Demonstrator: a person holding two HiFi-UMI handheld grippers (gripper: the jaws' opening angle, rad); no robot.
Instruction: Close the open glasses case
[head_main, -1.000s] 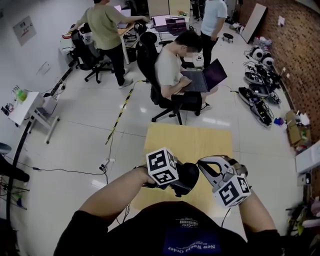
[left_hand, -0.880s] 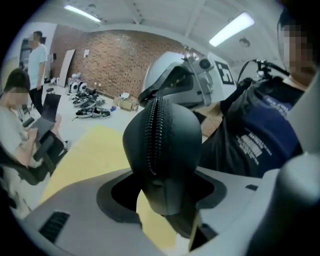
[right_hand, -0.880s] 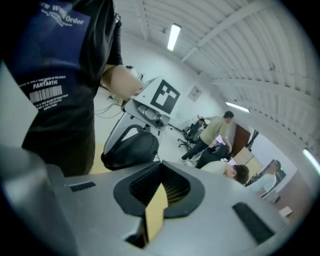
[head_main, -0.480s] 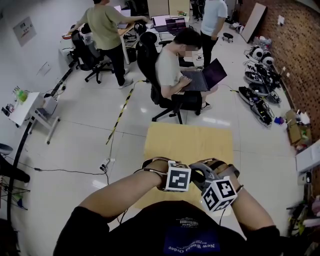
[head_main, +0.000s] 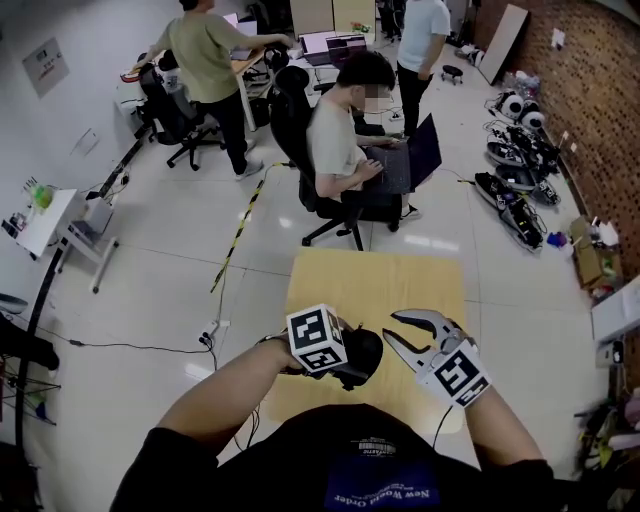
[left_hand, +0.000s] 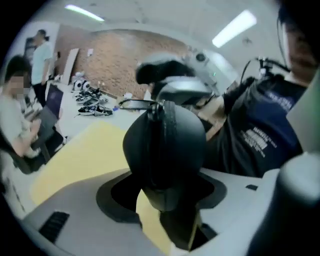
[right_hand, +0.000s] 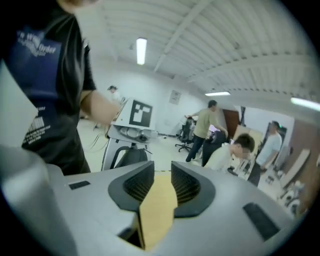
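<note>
the right gripper is drawing off the glasses case, its jaws just opening, empty. the left gripper is still clamping the case.

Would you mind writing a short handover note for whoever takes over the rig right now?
Left tongs: clamped on the black glasses case, held above the yellow table.
Right tongs: empty; jaws have just been opening and now stand apart, beside the case.
Done: the case looks closed, its halves meeting at the seam.
Left: check that it is latched, then set it on the table.
</note>
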